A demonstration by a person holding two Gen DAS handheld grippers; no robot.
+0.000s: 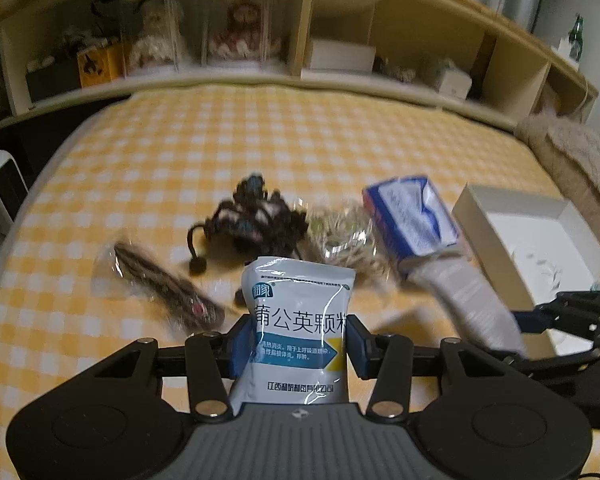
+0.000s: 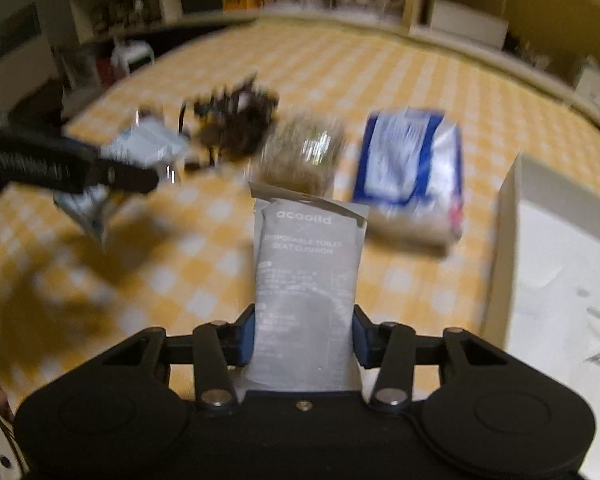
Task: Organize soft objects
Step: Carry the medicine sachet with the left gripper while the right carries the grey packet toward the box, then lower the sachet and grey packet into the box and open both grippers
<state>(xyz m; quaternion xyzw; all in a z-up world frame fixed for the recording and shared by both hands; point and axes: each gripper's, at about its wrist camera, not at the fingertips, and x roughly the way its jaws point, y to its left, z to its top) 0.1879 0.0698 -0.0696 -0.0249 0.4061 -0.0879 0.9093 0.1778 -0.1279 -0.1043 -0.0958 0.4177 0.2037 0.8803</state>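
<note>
Sachet (image 1: 298,332) and grey pouch (image 2: 308,292) clamped, box rim (image 2: 508,216) near

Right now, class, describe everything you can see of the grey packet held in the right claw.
The grey disposable toilet seat cushion packet is a slim, matte, soft-looking pouch with pale print reading "acoolid" and "DISPOSABLE TOILET SEAT CUSHION". Its crimped top seal points away from the camera. It stands lengthwise in the right claw, whose blue pads press its two long edges near the lower end. It hangs above the yellow checked bedsheet, touching nothing else, left of the white open box.
</note>
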